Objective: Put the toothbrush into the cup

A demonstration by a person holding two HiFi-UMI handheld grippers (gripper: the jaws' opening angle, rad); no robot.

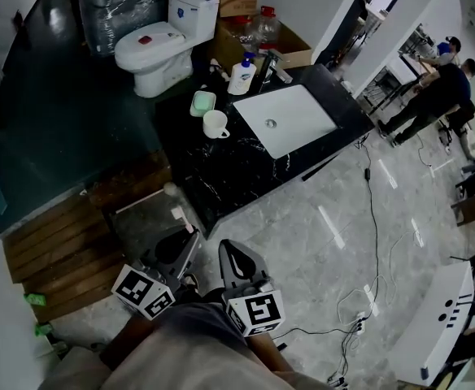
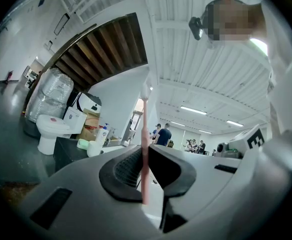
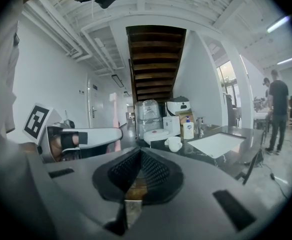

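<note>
**Head view.** The left gripper (image 1: 187, 238) and right gripper (image 1: 229, 252) sit low in the frame, side by side, over the grey floor (image 1: 319, 218). Both are well apart from the black marble surface (image 1: 221, 177).
- The white cup (image 1: 215, 124) stands upright on the surface, just beside a green soap dish (image 1: 202, 102).
- A white sink (image 1: 285, 119) lies to the right of the cup.
- A soap bottle (image 1: 241, 75) stands behind the cup, near the faucet (image 1: 268, 65).
- A white toilet (image 1: 160, 43) stands beyond the surface.
- Two people (image 1: 433, 96) stand far off at the upper right.

**Left gripper view.** The jaws are closed narrow on the pink toothbrush (image 2: 145, 144).
- The handle is clamped between the ribbed pads.
- The brush stands upright, with its bristle head at the top, well clear of the jaw tips.
- The cup appears small at the left of the toothbrush. It is on the surface next to the soap dish and well apart from the gripper.
- The toilet is further left.
- A group of people shows in the distance.

**Right gripper view.** The jaws are drawn together and nothing is between the pads.
- The left gripper shows at the left of the frame, with the pink toothbrush rising from it.
- The cup stands on the surface beyond the jaw tips, with the toilet behind it.
- The soap bottle and the sink are to the right of the cup.
- One person stands at the far right.
</note>
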